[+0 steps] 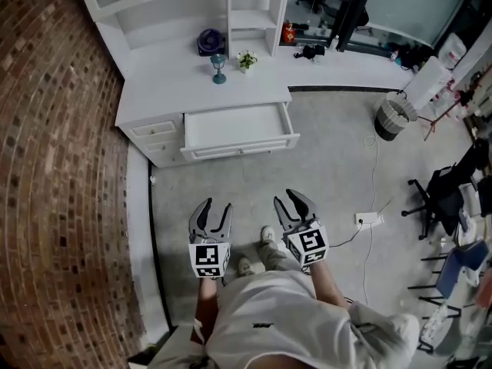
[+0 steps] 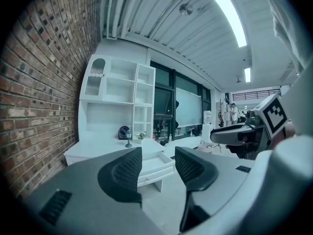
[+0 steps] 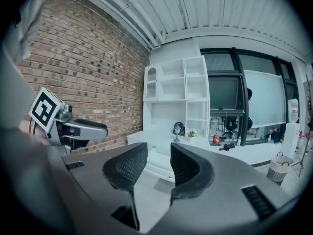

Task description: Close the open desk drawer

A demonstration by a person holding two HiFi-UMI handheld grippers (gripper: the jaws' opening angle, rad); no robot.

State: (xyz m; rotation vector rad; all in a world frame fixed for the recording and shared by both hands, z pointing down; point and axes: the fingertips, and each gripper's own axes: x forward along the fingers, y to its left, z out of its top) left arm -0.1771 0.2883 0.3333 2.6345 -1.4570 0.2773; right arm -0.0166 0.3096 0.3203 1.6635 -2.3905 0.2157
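Observation:
The white desk [image 1: 192, 91] with a hutch stands against the brick wall. Its wide drawer [image 1: 238, 129] is pulled out and looks empty. Both grippers hang well short of it, over the floor by the person's feet. My left gripper [image 1: 217, 206] is open with nothing between its fingers. My right gripper [image 1: 288, 201] is also open and empty. In the left gripper view the drawer [image 2: 155, 166] shows far off between the open jaws of the left gripper [image 2: 159, 163]. In the right gripper view the right gripper [image 3: 158, 163] frames the drawer [image 3: 156, 166] likewise.
A brick wall [image 1: 54, 167] runs along the left. On the desktop stand a small lamp [image 1: 219, 69], a potted plant [image 1: 246, 60] and a dark round object [image 1: 210, 41]. A basket [image 1: 394, 118], a power strip [image 1: 367, 219] and a chair [image 1: 442, 198] are at right.

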